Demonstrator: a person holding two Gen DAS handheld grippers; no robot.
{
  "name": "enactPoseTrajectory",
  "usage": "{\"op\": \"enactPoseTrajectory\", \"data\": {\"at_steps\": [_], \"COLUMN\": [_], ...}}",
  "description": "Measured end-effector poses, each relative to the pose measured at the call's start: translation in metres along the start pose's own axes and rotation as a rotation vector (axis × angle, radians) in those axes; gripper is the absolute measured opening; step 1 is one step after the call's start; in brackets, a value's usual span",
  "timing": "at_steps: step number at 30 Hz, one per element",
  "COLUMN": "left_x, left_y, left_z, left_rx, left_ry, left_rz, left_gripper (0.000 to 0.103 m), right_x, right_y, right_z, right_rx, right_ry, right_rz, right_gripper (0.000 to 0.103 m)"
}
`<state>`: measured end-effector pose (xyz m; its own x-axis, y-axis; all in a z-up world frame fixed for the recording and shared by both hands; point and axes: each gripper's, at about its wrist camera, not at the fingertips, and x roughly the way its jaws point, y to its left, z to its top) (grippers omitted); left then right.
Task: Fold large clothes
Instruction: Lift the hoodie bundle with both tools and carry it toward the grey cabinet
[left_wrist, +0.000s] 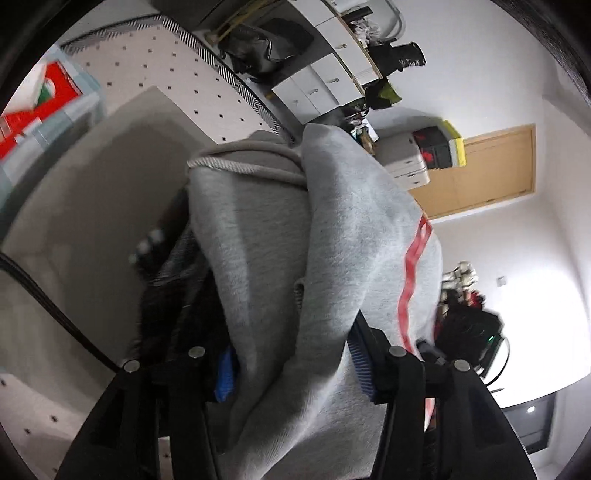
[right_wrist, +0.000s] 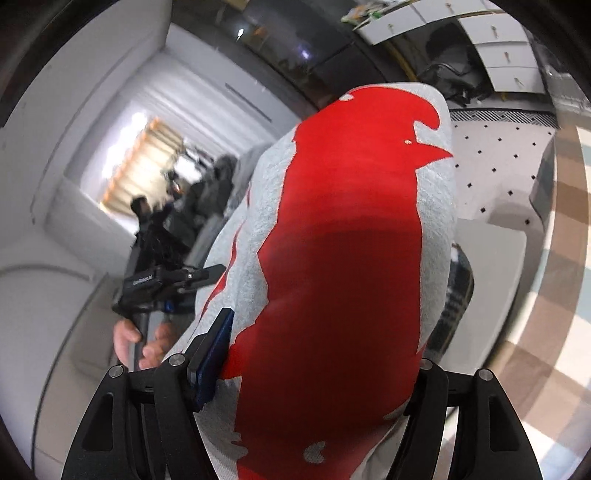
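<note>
Holding grey sweatshirt (left_wrist: 295, 240) aloft, clear of table (left_wrist: 92, 177), mid-lift before fold. My left gripper (left_wrist: 295, 373) clamps bunched fabric; right gripper (right_wrist: 314, 369) clamps red-printed panel. Next I need spread, lay flat.

Only one bit of lettering shows: pale print runs along the side of the black handheld gripper unit (right_wrist: 155, 282) in the right wrist view, too small and blurred to read with any certainty. The big red printed graphic (right_wrist: 343, 258) on the grey fleece sweatshirt (right_wrist: 436, 206) is a shape, not letters. In the left wrist view, the red and white box (left_wrist: 48, 96) at the edge carries no legible words.
</note>
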<state>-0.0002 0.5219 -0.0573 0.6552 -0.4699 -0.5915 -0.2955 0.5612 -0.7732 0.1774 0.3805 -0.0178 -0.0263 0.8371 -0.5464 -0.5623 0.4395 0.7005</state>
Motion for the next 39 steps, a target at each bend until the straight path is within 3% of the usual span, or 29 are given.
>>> {"op": "enactPoseTrajectory", "data": {"at_steps": [3, 7, 9, 14, 17, 19, 21, 25, 27, 29, 36, 37, 38, 39], "left_x": [-0.031, -0.056, -0.052, -0.034, -0.027, -0.021, -0.018, -0.014, -0.010, -0.005, -0.004, -0.005, -0.007, -0.009], "left_y": [0.020, 0.019, 0.016, -0.008, -0.014, -0.005, 0.011, 0.035, 0.037, 0.037, 0.039, 0.038, 0.035, 0.033], "left_z": [0.015, 0.007, 0.002, -0.017, -0.033, -0.032, -0.025, -0.012, -0.008, -0.004, -0.009, -0.011, -0.014, -0.014], "left_rx": [-0.045, -0.036, -0.006, 0.140, 0.214, 0.213, 0.157, 0.068, 0.070, 0.090, 0.074, 0.084, 0.096, 0.108], "left_ry": [-0.051, -0.105, -0.100, -0.062, -0.046, -0.054, -0.050, -0.052, -0.053, -0.060, -0.036, -0.038, -0.039, -0.039], "left_rz": [0.012, 0.018, -0.003, 0.036, 0.105, 0.158, 0.164, 0.120, 0.120, 0.175, 0.073, 0.058, 0.056, 0.049], "left_gripper": [0.047, 0.047, 0.047, 0.047, 0.047, 0.047, 0.047, 0.047, 0.047, 0.047, 0.046, 0.034, 0.011, 0.008], "right_x": [0.002, 0.005, 0.007, 0.000, -0.002, -0.009, -0.019, -0.031, -0.029, -0.025, -0.021, -0.021, -0.021, -0.021], "right_y": [0.005, 0.001, -0.005, -0.019, -0.026, -0.028, -0.025, -0.018, -0.008, 0.003, 0.028, 0.029, 0.030, 0.029], "right_z": [0.007, 0.011, 0.014, 0.013, 0.011, 0.011, 0.012, 0.004, -0.004, -0.012, -0.027, -0.027, -0.026, -0.026], "right_rx": [-0.002, 0.012, 0.045, 0.105, 0.162, 0.173, 0.149, 0.075, 0.016, -0.039, -0.139, -0.139, -0.133, -0.120], "right_ry": [0.025, 0.065, 0.101, 0.133, 0.156, 0.152, 0.148, 0.161, 0.179, 0.192, 0.214, 0.208, 0.203, 0.199], "right_rz": [-0.041, -0.060, -0.026, 0.007, 0.032, 0.023, 0.011, -0.044, -0.083, -0.103, -0.177, -0.182, -0.185, -0.184], "right_gripper": [0.071, 0.071, 0.072, 0.072, 0.074, 0.088, 0.094, 0.094, 0.094, 0.094, 0.094, 0.094, 0.094, 0.094]}}
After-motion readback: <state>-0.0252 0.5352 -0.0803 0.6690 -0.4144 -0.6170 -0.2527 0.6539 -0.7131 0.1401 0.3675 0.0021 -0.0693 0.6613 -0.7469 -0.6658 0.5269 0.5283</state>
